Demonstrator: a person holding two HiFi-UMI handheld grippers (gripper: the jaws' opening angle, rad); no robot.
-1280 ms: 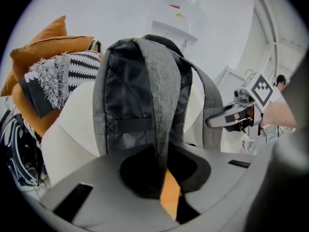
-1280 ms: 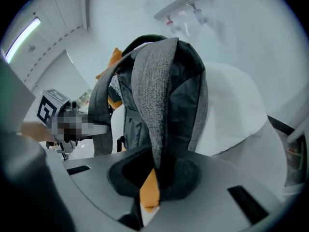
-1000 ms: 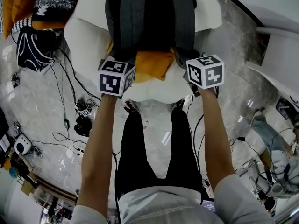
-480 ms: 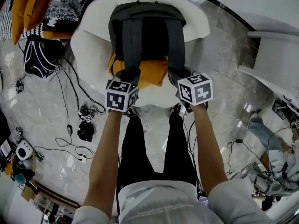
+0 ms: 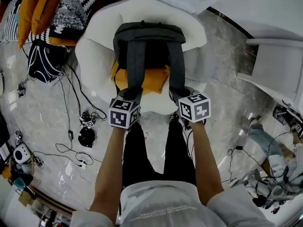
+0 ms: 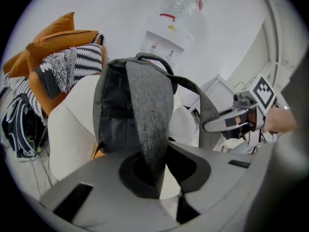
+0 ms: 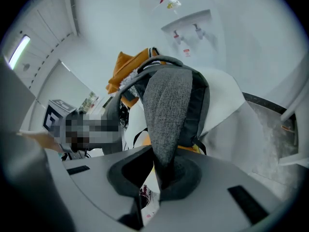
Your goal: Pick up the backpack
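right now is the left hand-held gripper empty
No, the left hand-held gripper is shut on the grey woven shoulder strap of the dark grey fabric backpack.

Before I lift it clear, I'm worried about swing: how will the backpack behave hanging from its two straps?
Probably floppy: the backpack is soft fabric and both straps run taut to the left gripper and right gripper, so it may sag and sway. The woven straps look rough, so slipping seems unlikely. Its filled-out shape hints at some weight.
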